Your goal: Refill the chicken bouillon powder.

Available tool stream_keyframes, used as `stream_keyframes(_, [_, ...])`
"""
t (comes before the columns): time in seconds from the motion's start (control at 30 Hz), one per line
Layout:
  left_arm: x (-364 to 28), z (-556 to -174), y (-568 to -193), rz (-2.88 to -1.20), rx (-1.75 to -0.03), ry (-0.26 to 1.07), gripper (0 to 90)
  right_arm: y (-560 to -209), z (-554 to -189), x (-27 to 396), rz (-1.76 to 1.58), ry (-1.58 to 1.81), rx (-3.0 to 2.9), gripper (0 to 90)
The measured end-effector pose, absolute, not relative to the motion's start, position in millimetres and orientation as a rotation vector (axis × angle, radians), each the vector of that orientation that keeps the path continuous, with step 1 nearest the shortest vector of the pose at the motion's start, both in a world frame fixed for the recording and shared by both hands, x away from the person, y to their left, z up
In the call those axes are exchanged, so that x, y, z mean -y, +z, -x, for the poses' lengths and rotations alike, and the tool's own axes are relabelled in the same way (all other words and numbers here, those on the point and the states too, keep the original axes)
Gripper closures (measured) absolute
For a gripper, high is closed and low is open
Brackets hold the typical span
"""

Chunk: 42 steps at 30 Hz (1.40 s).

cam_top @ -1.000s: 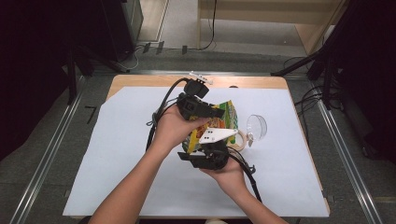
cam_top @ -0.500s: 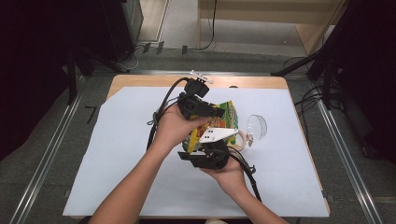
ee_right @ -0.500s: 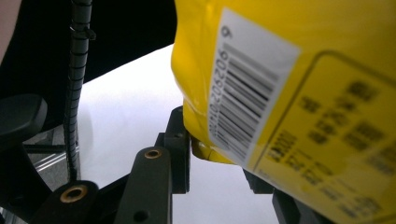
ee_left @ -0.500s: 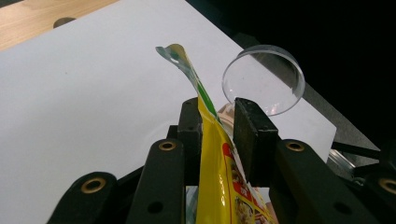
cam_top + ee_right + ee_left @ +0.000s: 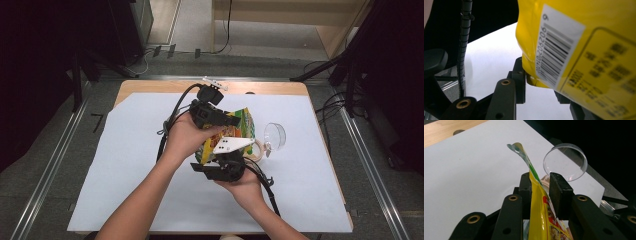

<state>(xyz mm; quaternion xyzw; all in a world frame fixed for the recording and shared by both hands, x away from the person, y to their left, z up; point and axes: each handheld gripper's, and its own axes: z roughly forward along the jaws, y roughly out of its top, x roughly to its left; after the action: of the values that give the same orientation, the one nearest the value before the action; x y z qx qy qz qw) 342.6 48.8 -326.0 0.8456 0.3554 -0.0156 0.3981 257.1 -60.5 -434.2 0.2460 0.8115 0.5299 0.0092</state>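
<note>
**Yellow packet held by both tongs above the surface**

Yellow snack packet (image 5: 235,131) sits mid-surface, lifted off the white sheet (image 5: 125,165). Left tongs (image 5: 540,185) clamp its thin top edge, jaws narrow, foil pinched between the pads. Right tongs (image 5: 537,81) grip the bottom corner near the barcode, jaws also narrow on the packet. In the high view, left tongs are at 12 o'clock of the packet, right tongs at 6. Clear round lid (image 5: 274,136) lies at 3 o'clock, just beside.
</note>
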Motion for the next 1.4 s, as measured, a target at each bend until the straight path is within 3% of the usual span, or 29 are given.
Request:
stream_keyframes(0.8, [-46, -347, -326, -2.156, -0.923, -0.079, 72.4, -434, -258, 61, -0.775, 1.665, -2.536, 68.4])
stream_keyframes(0.93, [-42, -342, -322, -2.174, -0.889, -0.031, 72.1, -434, -258, 62, -0.769, 1.683, -2.529, 68.7])
stream_keyframes(1.4, [-45, -353, -328, -2.165, -0.926, -0.097, 75.5, -433, -258, 63, -0.788, 1.673, -2.531, 68.7])
